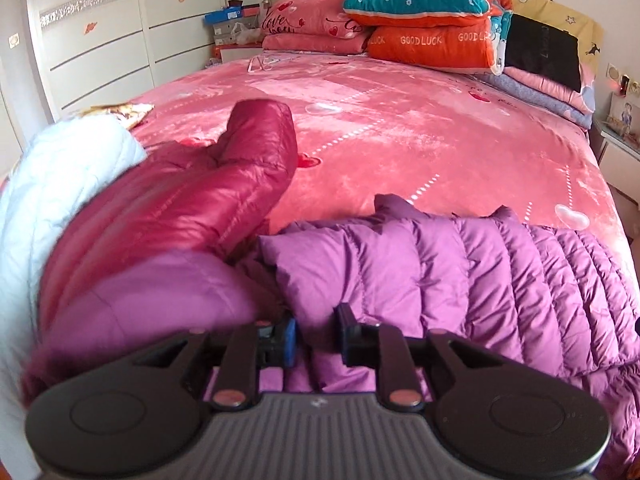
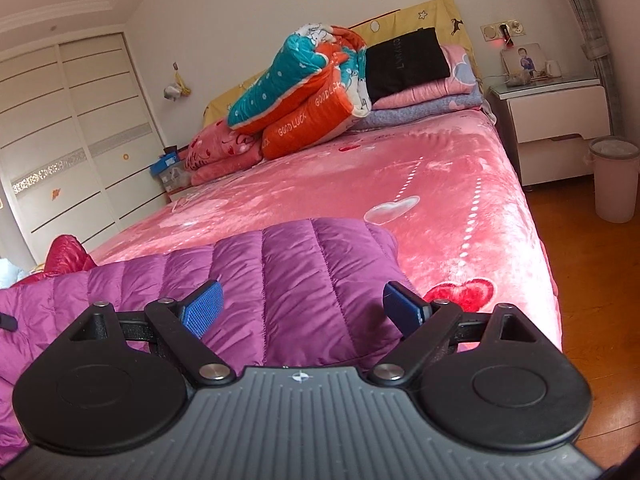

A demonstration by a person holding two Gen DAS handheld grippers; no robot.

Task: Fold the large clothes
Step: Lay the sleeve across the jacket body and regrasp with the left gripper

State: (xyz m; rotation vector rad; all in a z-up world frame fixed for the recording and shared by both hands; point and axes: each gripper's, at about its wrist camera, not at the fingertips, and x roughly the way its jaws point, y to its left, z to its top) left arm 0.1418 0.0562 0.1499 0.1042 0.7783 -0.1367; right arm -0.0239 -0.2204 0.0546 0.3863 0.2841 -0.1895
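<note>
Left wrist view: purple quilted puffer jacket point(image 1: 460, 280) lies across the near edge of the pink plush bed point(image 1: 400, 128). Left gripper point(image 1: 316, 334) fingers slightly apart over fabric, gripping nothing; right gripper point(image 2: 308, 308) fingers wide apart. I'd pinch one hem layer before folding.

Three puffer jackets: one purple point(image 1: 460, 272), one crimson point(image 1: 192, 196), one pale blue point(image 1: 60, 176) (partly hidden).

Light: soft, even daylight, bright.
Glare: sheen on crimson puffer jacket point(image 1: 192, 196).
Blur: left-view near fabric smeared.
Edges: fisheye bending, dark corners.
</note>
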